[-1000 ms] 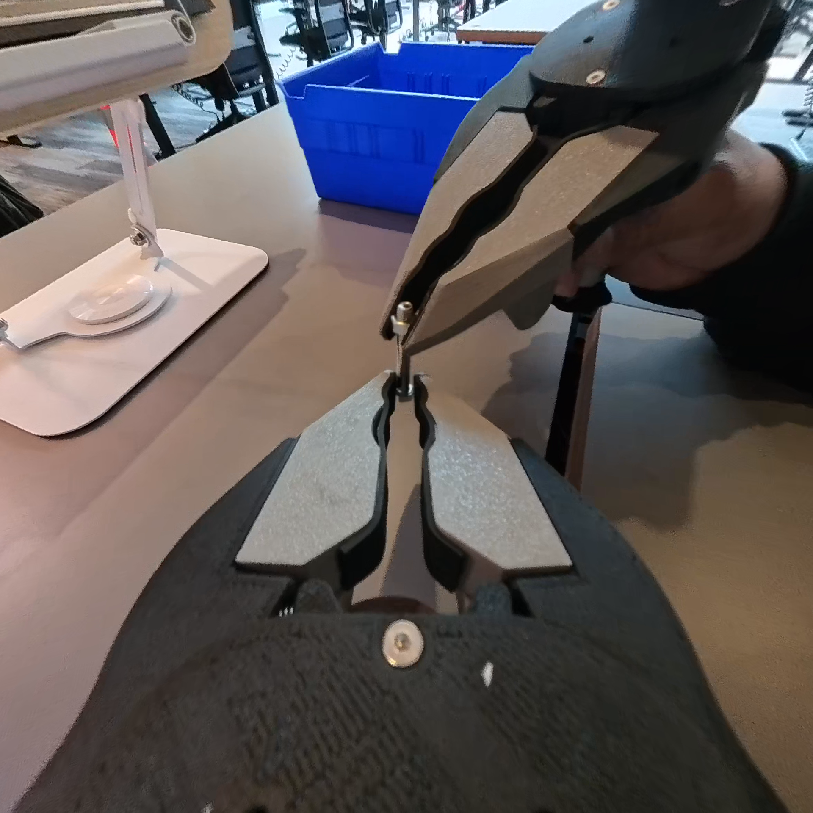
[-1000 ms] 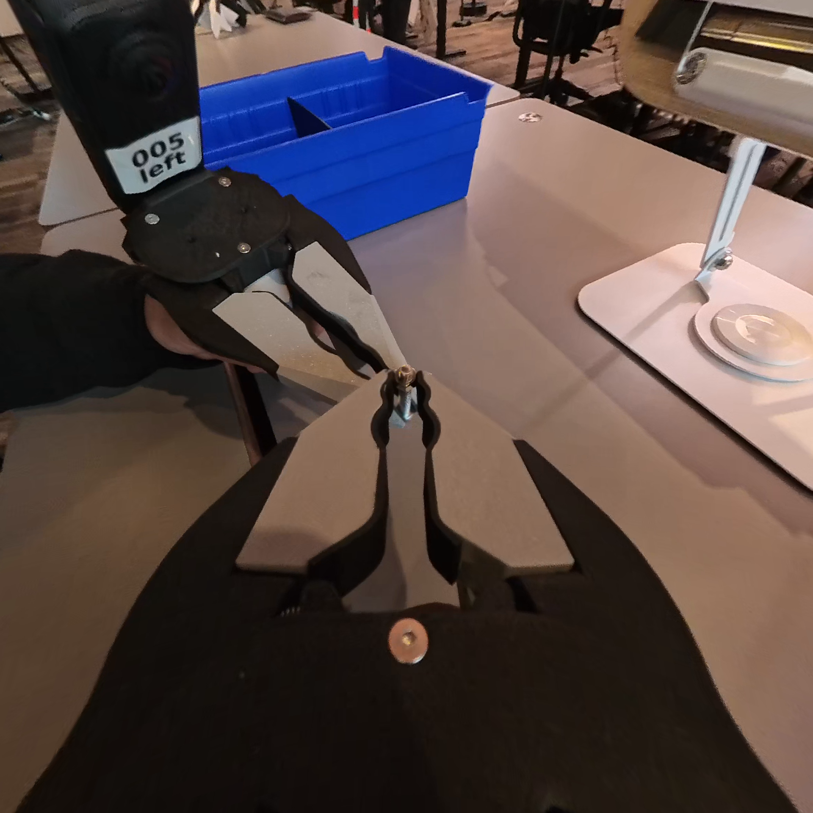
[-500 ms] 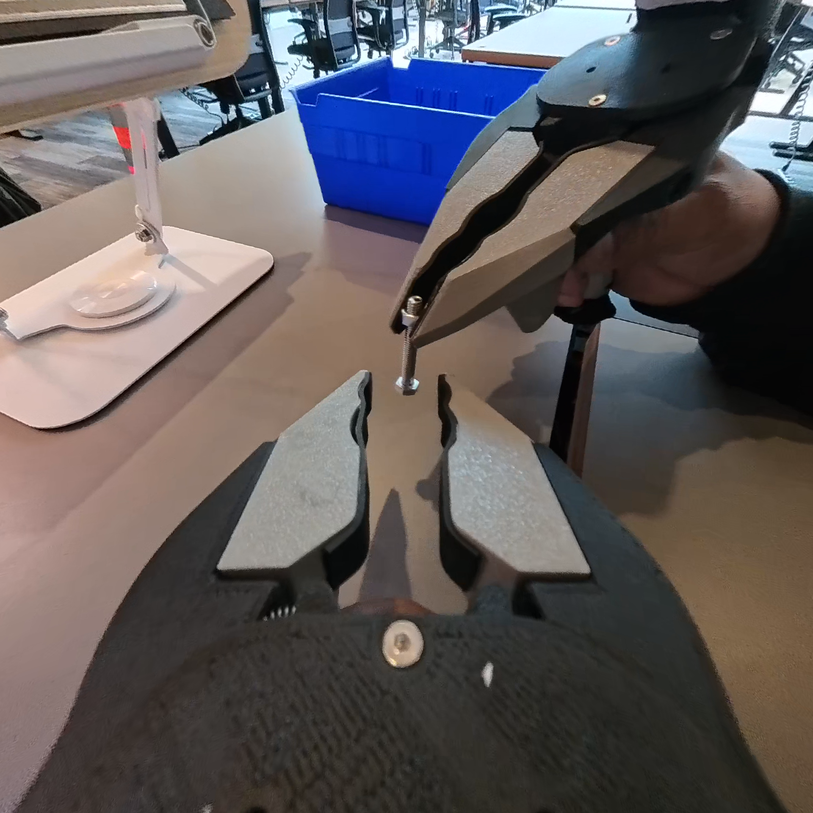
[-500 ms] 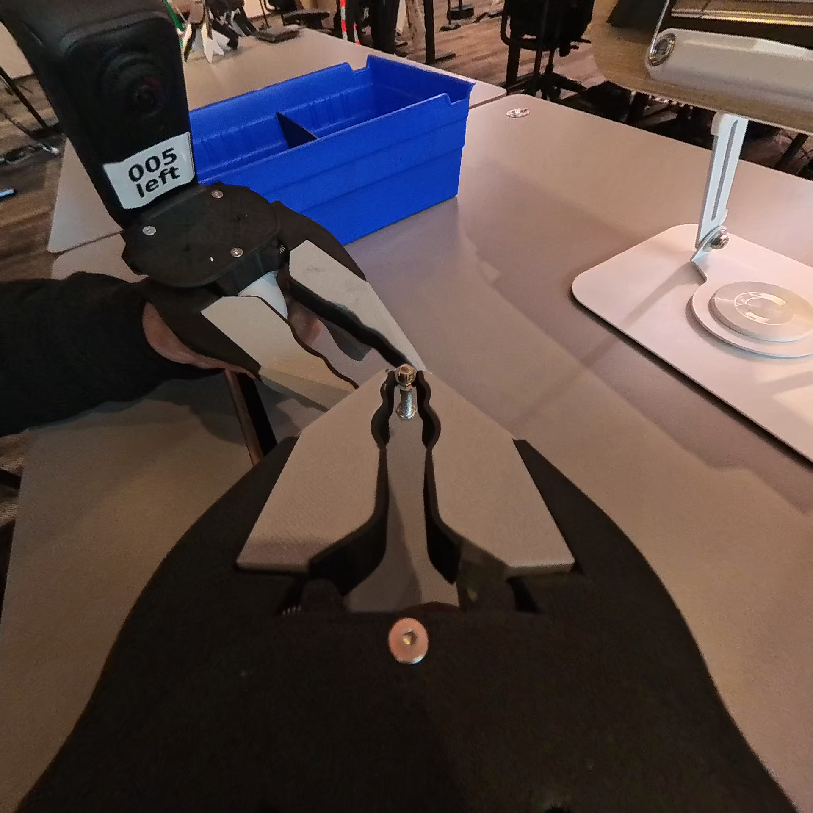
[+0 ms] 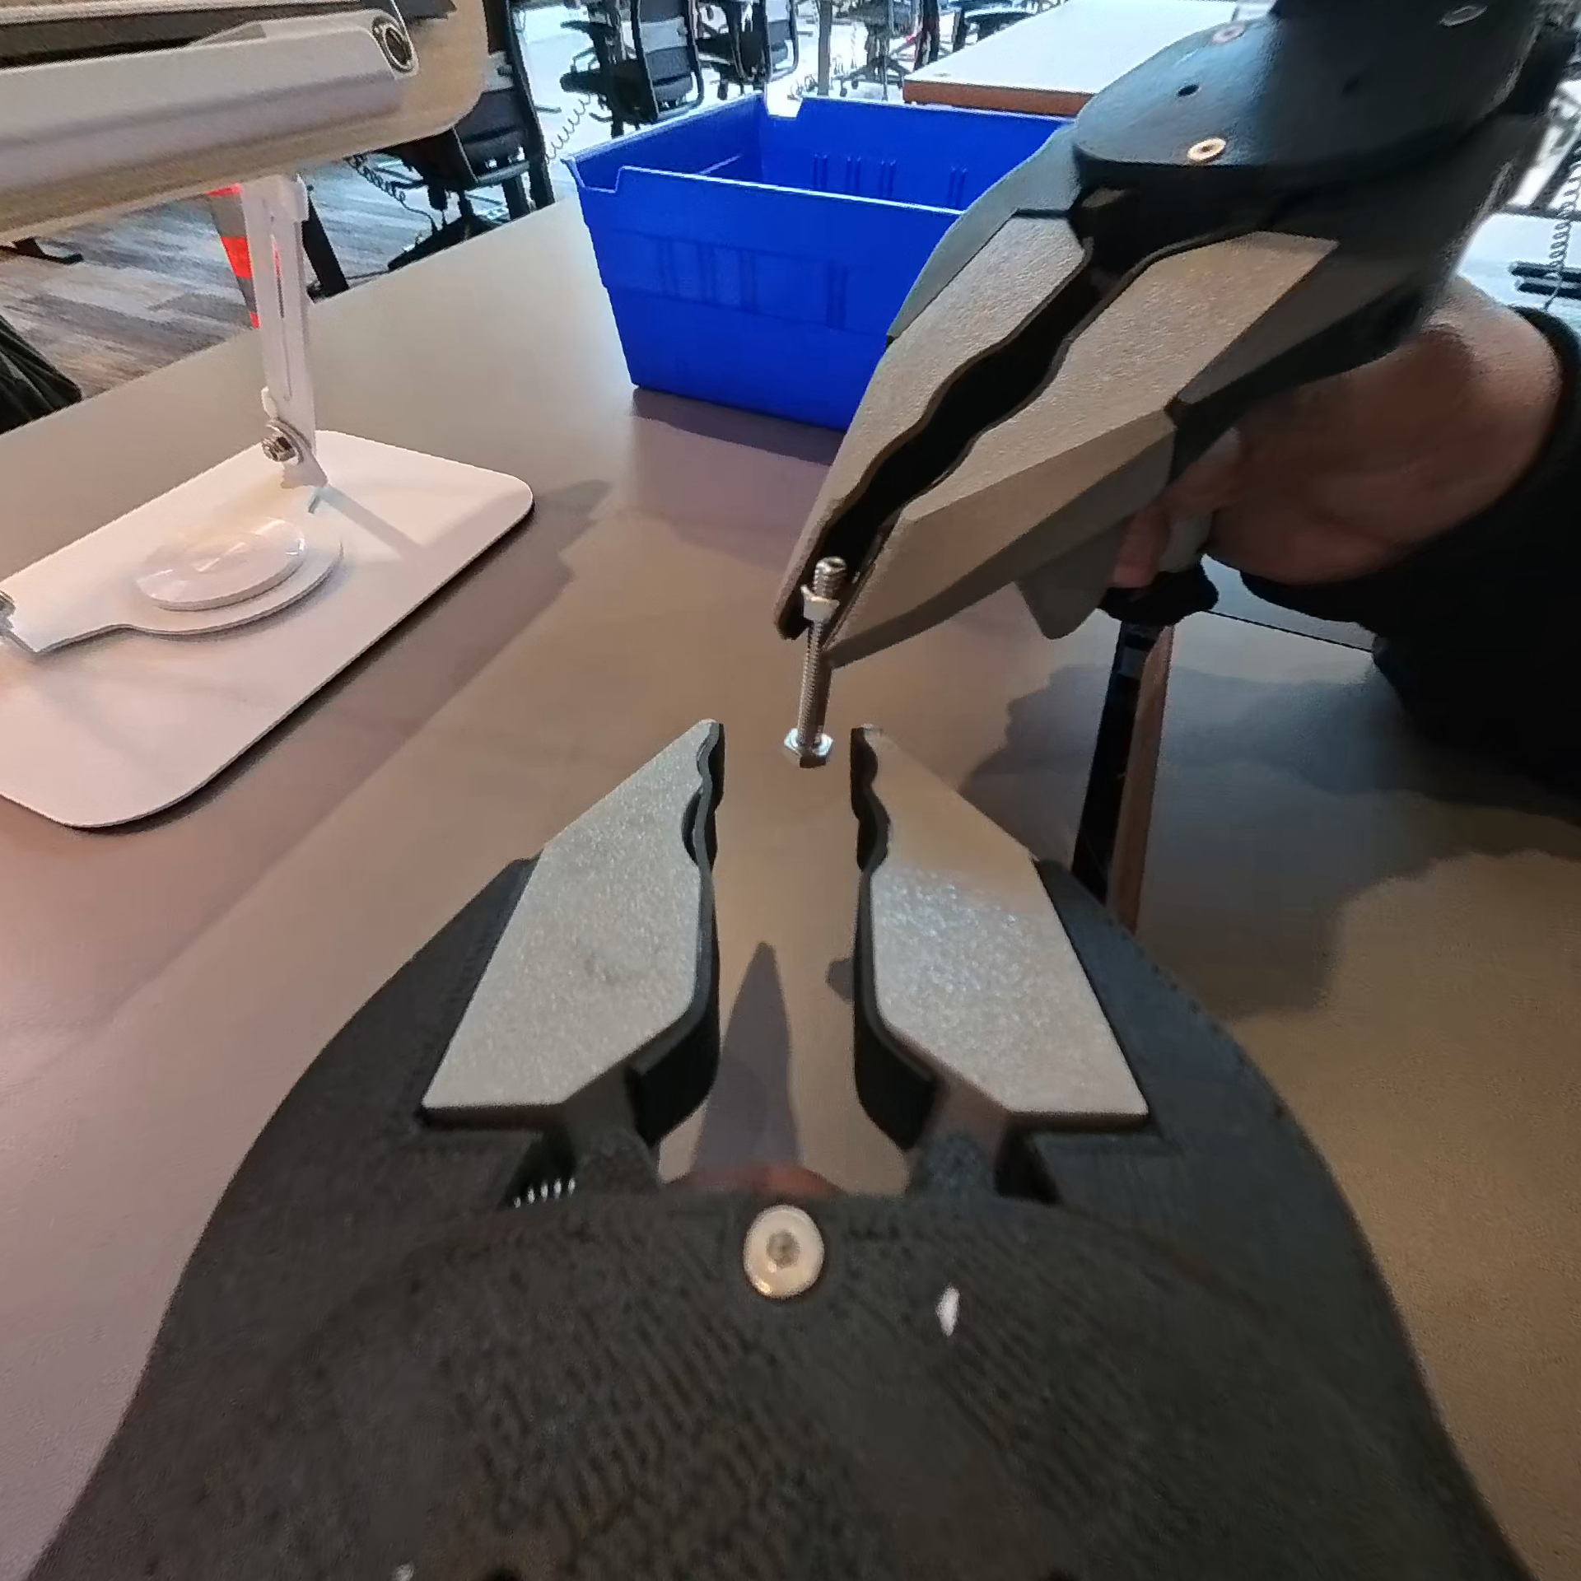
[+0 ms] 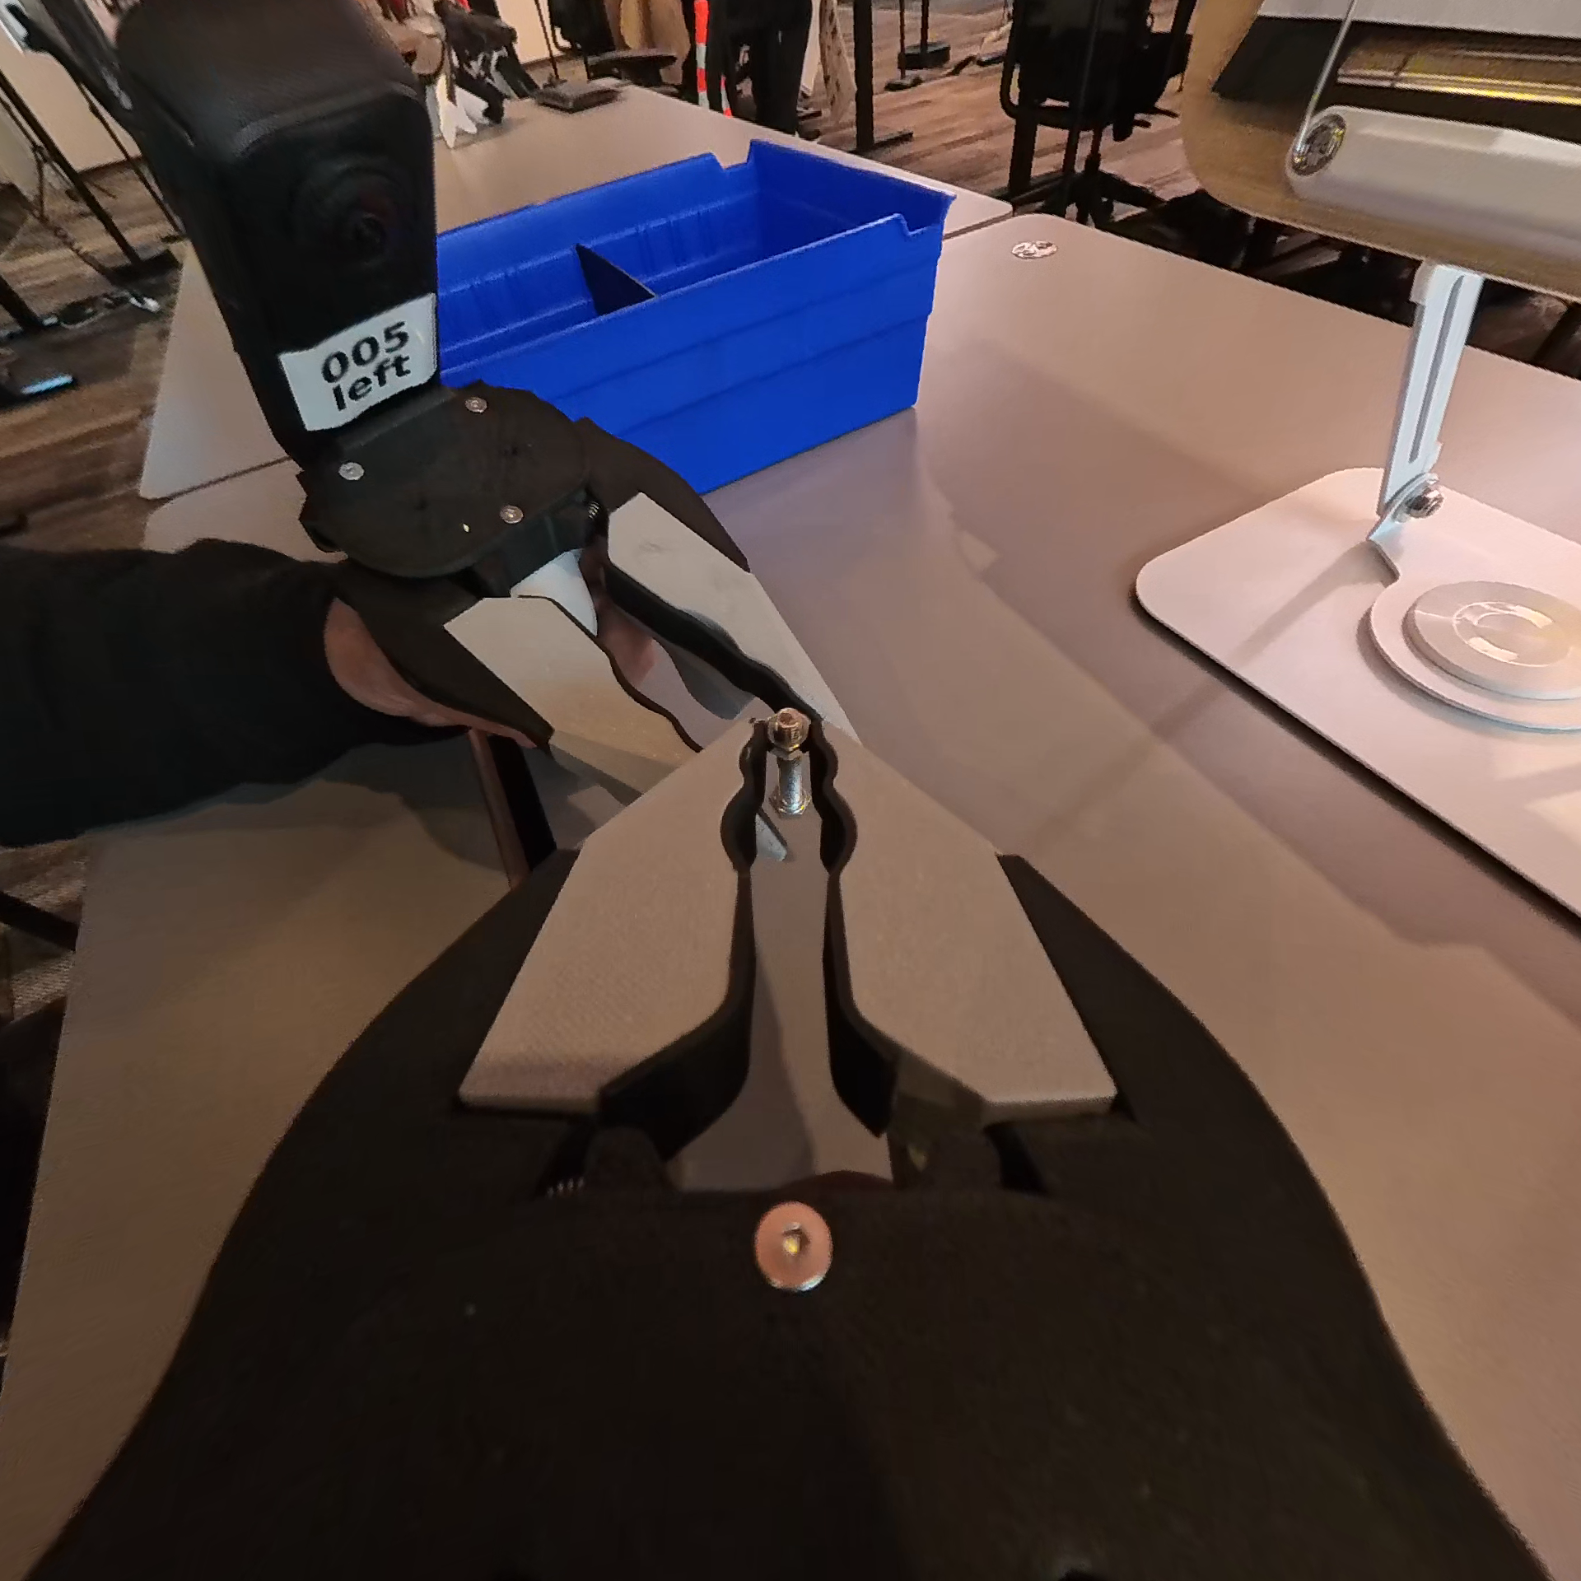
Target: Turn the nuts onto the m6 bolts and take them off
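Pinching the bolt (image 5: 811, 676) up near its top end, the right claw (image 5: 817, 612) has its fingers closed tight on it, so the threaded shaft hangs straight down over the table (image 5: 513, 684). One nut (image 5: 819, 607) sits right at the claw tips, and a second nut (image 5: 805, 749) is on the bottom end of the bolt. The left claw (image 5: 785, 757) is spread open with nothing in it, its two tips either side of that lower nut but not touching it, as far as I can tell. In the right wrist view the same bolt (image 6: 789, 770) shows end-on, wedged in the wavy notch between the right claw's fingers (image 6: 650, 898), with the left claw (image 6: 744, 684) coming in from about 10 o'clock, a hand (image 6: 376, 667) in a dark sleeve wrapped round its grip. Further out on the table, a blue bin (image 5: 770, 282) with a divider inside sits at 12 o'clock in the left wrist view, and a white stand (image 5: 214, 582) with a flat base and a round disc on it sits off at 9 to 10 o'clock. Office chairs are blurry in the background.
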Available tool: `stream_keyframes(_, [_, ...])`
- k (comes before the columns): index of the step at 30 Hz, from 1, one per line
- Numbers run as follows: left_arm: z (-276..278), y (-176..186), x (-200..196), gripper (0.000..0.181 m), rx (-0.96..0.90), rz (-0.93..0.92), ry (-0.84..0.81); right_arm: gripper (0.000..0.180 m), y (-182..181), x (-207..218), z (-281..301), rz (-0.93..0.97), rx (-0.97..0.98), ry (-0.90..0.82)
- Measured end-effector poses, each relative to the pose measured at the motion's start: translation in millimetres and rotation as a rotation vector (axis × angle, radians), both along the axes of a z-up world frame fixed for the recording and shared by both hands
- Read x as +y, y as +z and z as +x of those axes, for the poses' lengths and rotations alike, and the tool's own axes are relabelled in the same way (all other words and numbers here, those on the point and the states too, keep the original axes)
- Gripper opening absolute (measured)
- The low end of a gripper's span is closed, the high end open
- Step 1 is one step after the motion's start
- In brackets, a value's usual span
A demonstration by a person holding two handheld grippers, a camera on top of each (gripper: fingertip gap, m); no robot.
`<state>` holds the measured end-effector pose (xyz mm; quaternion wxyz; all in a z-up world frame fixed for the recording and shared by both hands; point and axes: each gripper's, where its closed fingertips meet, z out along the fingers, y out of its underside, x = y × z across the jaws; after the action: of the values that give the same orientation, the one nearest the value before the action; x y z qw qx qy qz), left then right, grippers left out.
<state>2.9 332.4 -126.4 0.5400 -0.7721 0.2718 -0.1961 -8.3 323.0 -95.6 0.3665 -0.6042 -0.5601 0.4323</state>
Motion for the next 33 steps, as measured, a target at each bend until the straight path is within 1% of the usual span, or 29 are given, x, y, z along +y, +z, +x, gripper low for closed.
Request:
stream_keyframes(22, [-1, -2, 2, 0.024, 0.004, -0.008, 0.012, 0.006, 13, 6, 6, 0.012, 0.048, -0.026])
stream_keyframes(24, [-1, -2, 2, 0.024, 0.006, -0.008, 0.012, 0.006, 24, 7, 10, 0.008, 0.080, -0.036])
stream_keyframes(28, [-1, -3, 2, 0.024, 0.006, -0.010, 0.013, 0.006, 70, 13, 35, 0.049, 0.151, -0.091])
stream_keyframes(30, [-1, -3, 1, 0.024, 0.009, -0.014, 0.012, 0.006, 95, 27, 59, 0.102, 0.146, -0.155])
stream_keyframes(33, [0, -4, 1, 0.024, 0.019, -0.015, 0.013, 0.006, 127, 63, 109, 0.157, 0.124, -0.304])
